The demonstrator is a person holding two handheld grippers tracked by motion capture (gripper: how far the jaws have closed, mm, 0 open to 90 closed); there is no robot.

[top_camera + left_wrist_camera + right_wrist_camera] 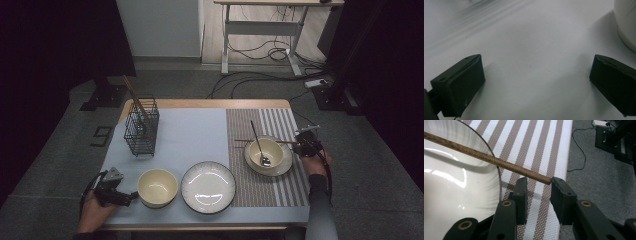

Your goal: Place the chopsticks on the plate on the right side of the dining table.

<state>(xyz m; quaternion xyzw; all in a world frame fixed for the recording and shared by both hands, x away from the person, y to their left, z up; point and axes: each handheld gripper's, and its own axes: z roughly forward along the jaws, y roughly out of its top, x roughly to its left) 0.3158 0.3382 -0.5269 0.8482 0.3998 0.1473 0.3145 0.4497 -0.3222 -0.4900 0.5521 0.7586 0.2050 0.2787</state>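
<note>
Far left of the surface (pixel 200 125), the left gripper (pixel 116 192) rests low on the pale blue mat, just beside the empty cream ceramic bowl (pixel 157 187). In the left gripper view its fingers (pixel 461 85) stand wide apart w/ nothing between them, only bare mat. It has no part in this step, so best left parked where it is, clear of the bowl.

Behind it stands the black wire utensil basket (pixel 141 125), w/ a wooden stick leaning up out of it: probably where the chopstick is meant to go. Next right is the white round plate w/ dark rim (pixel 208 187), empty.

On the brown-and-white striped woven mat (pixel 280 190) sits a second cream bowl on a cream saucer (pixel 286 167), a metal spoon (pixel 259 145) standing in it. The dark brown wooden chopstick (pixel 486 157) lies across the saucer rim, its tip jutting out over the striped mat.

The right gripper (pixel 539 182) is at that tip. Its fingers are partly closed w/ the tip right between them; a gap shows on the left side, so no firm grip yet.

To do it well: push in a bit so the pads take more than the very end, else the stick may pivot or slip. Close squarely, then lift straight up before swinging left, so the far end doesn't drag the spoon or tip the bowl.
</note>
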